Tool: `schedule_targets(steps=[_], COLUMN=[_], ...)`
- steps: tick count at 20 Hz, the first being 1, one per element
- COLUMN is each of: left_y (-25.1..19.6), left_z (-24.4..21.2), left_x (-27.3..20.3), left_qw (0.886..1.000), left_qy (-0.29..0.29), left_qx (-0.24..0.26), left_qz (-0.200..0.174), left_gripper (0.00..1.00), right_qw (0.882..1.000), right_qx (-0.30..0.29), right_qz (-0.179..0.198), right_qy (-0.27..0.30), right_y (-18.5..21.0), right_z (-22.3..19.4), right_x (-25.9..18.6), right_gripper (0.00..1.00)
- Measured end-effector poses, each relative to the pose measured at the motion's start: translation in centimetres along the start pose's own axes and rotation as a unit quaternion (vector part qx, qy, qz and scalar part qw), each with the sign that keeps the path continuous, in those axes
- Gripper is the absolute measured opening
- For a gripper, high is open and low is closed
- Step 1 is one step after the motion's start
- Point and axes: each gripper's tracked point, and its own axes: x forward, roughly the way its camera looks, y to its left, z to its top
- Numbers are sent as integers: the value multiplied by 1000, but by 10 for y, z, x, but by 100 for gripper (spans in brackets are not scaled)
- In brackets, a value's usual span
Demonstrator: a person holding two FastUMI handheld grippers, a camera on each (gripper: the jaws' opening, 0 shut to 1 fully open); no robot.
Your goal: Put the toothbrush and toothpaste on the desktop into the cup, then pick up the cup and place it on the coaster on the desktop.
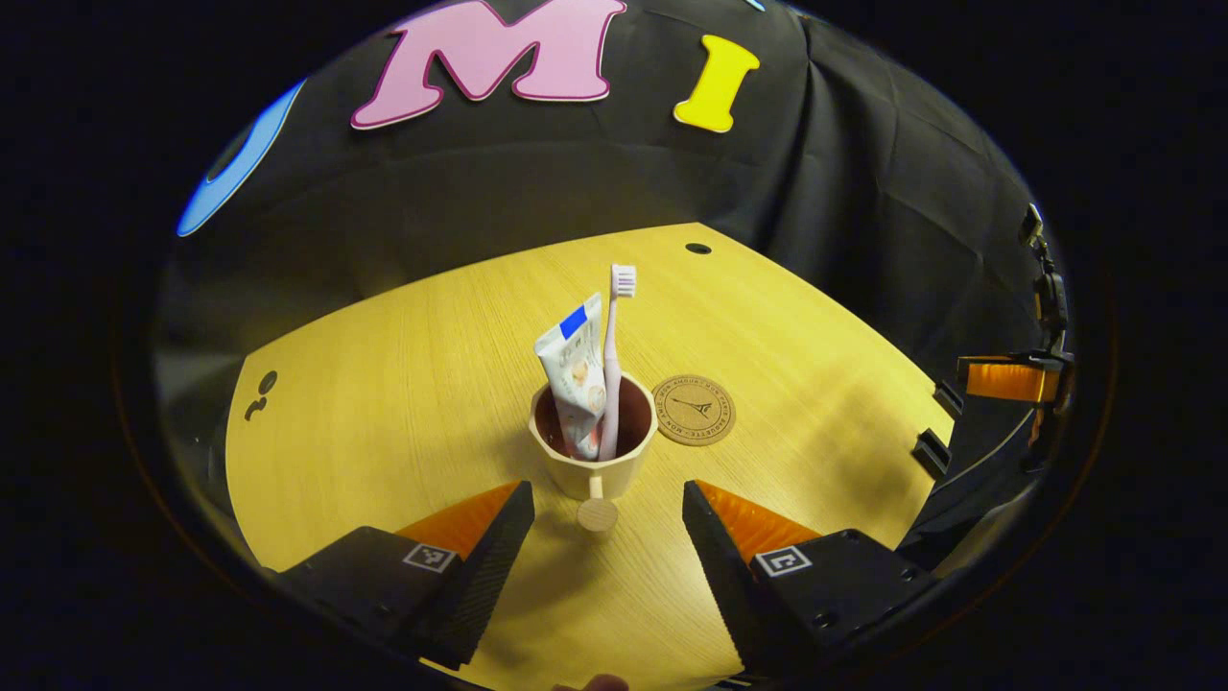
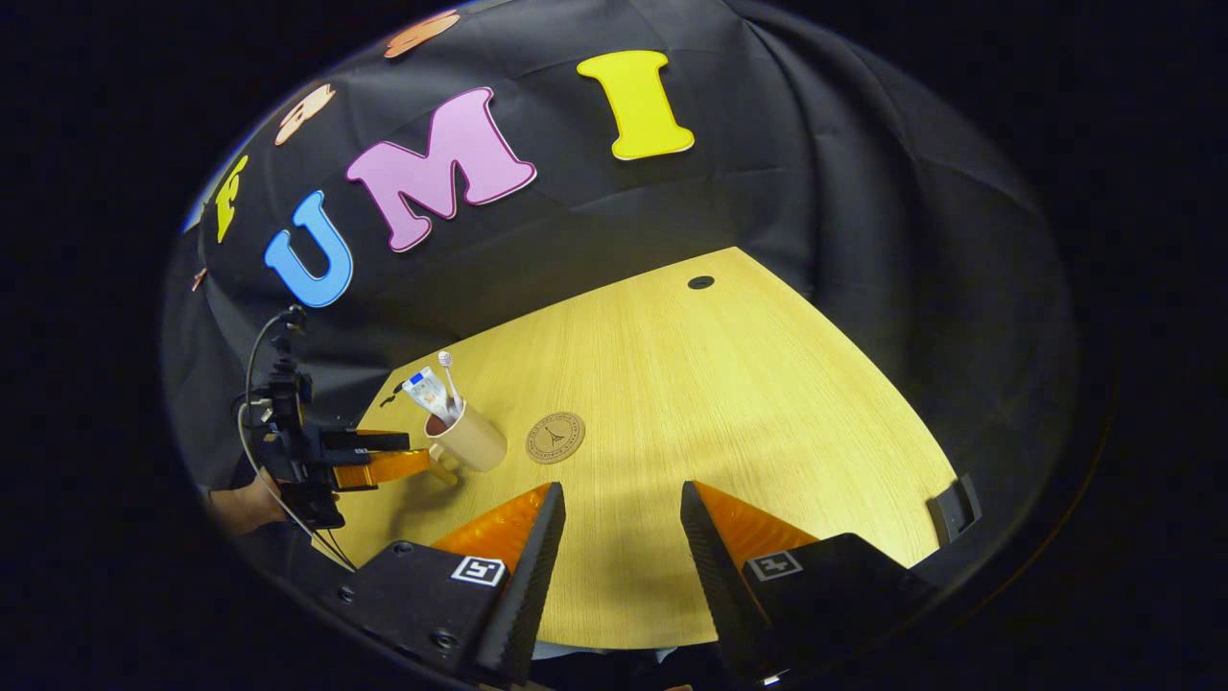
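A cream cup (image 1: 593,451) with a dark red inside stands upright on the wooden desktop (image 1: 403,403). In it stand a white toothpaste tube (image 1: 574,369) and a pale pink toothbrush (image 1: 614,355), bristles up. The cup's handle (image 1: 597,513) points toward my left gripper (image 1: 606,499), which is open, its fingers either side of the handle and apart from it. A round brown coaster (image 1: 694,410) lies bare just right of the cup. In the right gripper view, my right gripper (image 2: 622,499) is open over bare desk, with the cup (image 2: 472,441), the coaster (image 2: 555,438) and the left gripper (image 2: 417,456) off to its left.
A small dark hole (image 1: 698,249) sits near the desk's far edge. Black clips (image 1: 931,451) are fixed on the desk's right edge. The right gripper (image 1: 1007,379) hangs beyond that edge. A hand (image 2: 240,509) holds the left gripper. Black cloth surrounds the desk.
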Motion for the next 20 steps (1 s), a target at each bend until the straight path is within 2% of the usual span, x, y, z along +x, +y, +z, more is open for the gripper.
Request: schedule_targets(steps=[5, 11, 14, 17, 18, 19, 20], left_y=[8, 12, 15, 15, 15, 17, 20], left_z=[-22, -30, -35, -35, -34, -35, -36], left_x=[28, 48, 53, 56, 56, 58, 60], left_qw=[999, 998, 997, 997, 997, 997, 997], left_qy=[39, 63, 73, 75, 74, 76, 79], left_qx=[8, -3, -4, -5, -5, -5, -5], left_qz=[6, 1, 1, -1, 1, 5, 11], left_gripper=[97, 90, 79, 76, 68, 68, 60], right_qw=[1000, 999, 999, 998, 998, 998, 998], right_qx=[9, 26, 29, 33, 36, 37, 38], right_qz=[-17, -38, -45, -51, -53, -54, -56], right_qy=[-4, -4, -4, -4, -3, -2, -1], right_y=[-14, -26, -28, -29, -30, -30, -30], right_z=[-1, -9, -12, -14, -17, -18, -20], right_x=[-8, -17, -19, -20, -20, -21, -22], right_gripper=[76, 76, 76, 76, 76, 76, 76])
